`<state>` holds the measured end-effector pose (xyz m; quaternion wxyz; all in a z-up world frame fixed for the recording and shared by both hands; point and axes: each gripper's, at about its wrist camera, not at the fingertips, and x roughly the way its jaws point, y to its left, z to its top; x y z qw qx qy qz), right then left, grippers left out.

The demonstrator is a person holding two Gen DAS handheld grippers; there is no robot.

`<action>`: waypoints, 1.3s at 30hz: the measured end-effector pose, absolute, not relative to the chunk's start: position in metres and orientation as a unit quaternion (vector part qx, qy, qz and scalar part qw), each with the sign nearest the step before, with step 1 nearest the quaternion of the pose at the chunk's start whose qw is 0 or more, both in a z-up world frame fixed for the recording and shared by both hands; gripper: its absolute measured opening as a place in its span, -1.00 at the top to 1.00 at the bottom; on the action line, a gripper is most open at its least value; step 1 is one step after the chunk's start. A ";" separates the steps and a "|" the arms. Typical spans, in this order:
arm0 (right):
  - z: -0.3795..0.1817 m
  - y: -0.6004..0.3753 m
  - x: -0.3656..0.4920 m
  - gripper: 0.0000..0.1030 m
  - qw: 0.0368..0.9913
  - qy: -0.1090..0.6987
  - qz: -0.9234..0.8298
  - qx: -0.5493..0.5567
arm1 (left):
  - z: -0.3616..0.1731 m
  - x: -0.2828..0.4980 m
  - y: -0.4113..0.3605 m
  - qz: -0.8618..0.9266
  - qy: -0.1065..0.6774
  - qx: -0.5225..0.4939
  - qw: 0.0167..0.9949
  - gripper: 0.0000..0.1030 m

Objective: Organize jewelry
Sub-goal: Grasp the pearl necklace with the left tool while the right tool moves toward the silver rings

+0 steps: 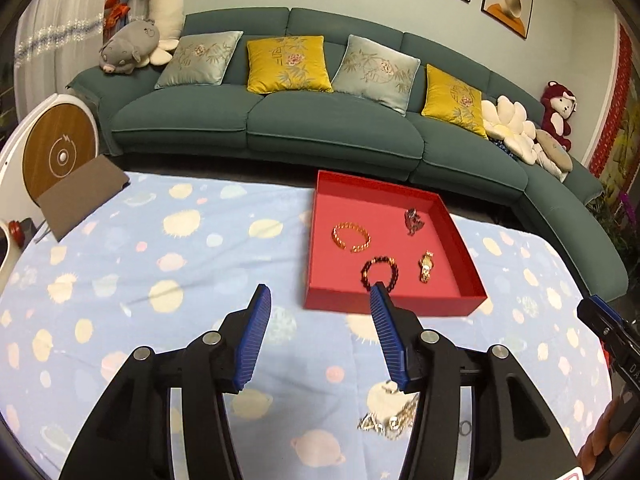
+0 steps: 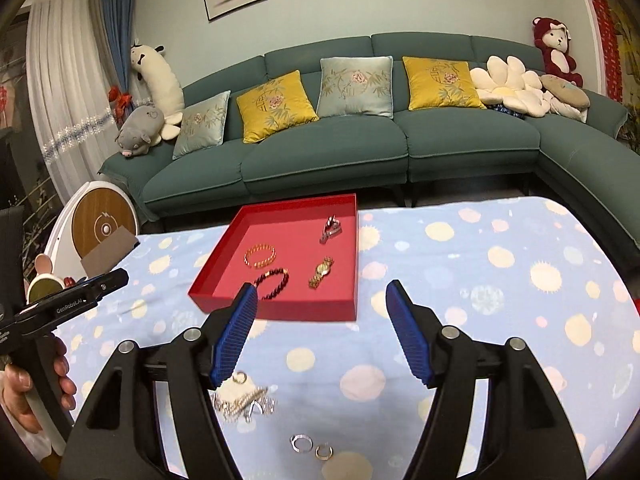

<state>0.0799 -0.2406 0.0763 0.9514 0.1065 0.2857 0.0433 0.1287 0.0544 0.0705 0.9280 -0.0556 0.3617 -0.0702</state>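
Bench covered by a light blue cloth (image 2: 480, 280) with pastel spots. Red tray (image 2: 224, 264) sits on it toward the far edge, sofa behind.

Tray contents, all lying flat and apart from each other: gold chain bracelet (image 2: 260, 256), dark beaded bracelet (image 2: 274, 279), gold watch (image 2: 321, 272), small silver-and-dark piece (image 2: 330, 229) near the far wall.

Left hand-held gripper (image 1: 320, 294): blue pads spread, nothing between them. Its tips hang above the cloth at the tray's near wall; the right pad overlaps the beaded bracelet in the left wrist view, contact not discernible.

Right hand-held gripper (image 2: 322, 290): blue pads spread wide, nothing between them. Tips frame the tray's near right corner; the watch appears just beyond the gap.

Loose jewelry still on the cloth, on the near side of both tools: a tangled pile of pearl and silver pieces (image 2: 244, 400) below the right tool's left finger, and two small rings (image 2: 312, 446) nearer the camera.
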 end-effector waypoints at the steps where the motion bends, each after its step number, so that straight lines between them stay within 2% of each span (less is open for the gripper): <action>1: 0.072 -0.239 0.072 -0.25 0.951 0.289 0.041 0.105 | 0.066 0.121 0.055 -0.066 0.362 -0.053 0.928 0.04; 10: 0.026 -0.223 0.032 -0.25 0.939 0.333 0.037 0.082 | 0.011 0.077 0.015 -0.135 0.408 -0.020 0.903 0.03; 13: 0.011 -0.219 0.029 -0.24 0.933 0.349 0.042 0.069 | -0.005 0.069 -0.013 -0.161 0.415 0.019 0.895 0.03; 15: -0.001 -0.214 0.028 -0.18 0.927 0.366 0.048 0.063 | -0.015 0.068 -0.028 -0.170 0.414 0.038 0.893 0.03; 26: -0.018 -0.221 0.031 -0.18 0.918 0.387 0.053 0.071 | -0.056 0.102 -0.048 -0.167 0.456 0.033 0.874 0.05; 30: -0.028 -0.219 0.034 -0.17 0.911 0.402 0.063 0.070 | -0.063 0.104 -0.049 -0.169 0.460 0.035 0.871 0.34; 34: -0.038 -0.211 0.034 -0.03 0.903 0.417 0.080 0.063 | -0.063 0.103 -0.051 -0.181 0.458 0.039 0.870 0.74; 36: -0.042 -0.206 0.035 0.11 0.899 0.424 0.092 0.059 | -0.061 0.103 -0.050 -0.184 0.461 0.035 0.867 0.74; 39: -0.047 -0.198 0.037 0.15 0.897 0.428 0.103 0.047 | -0.055 0.101 -0.048 -0.187 0.458 0.031 0.869 0.75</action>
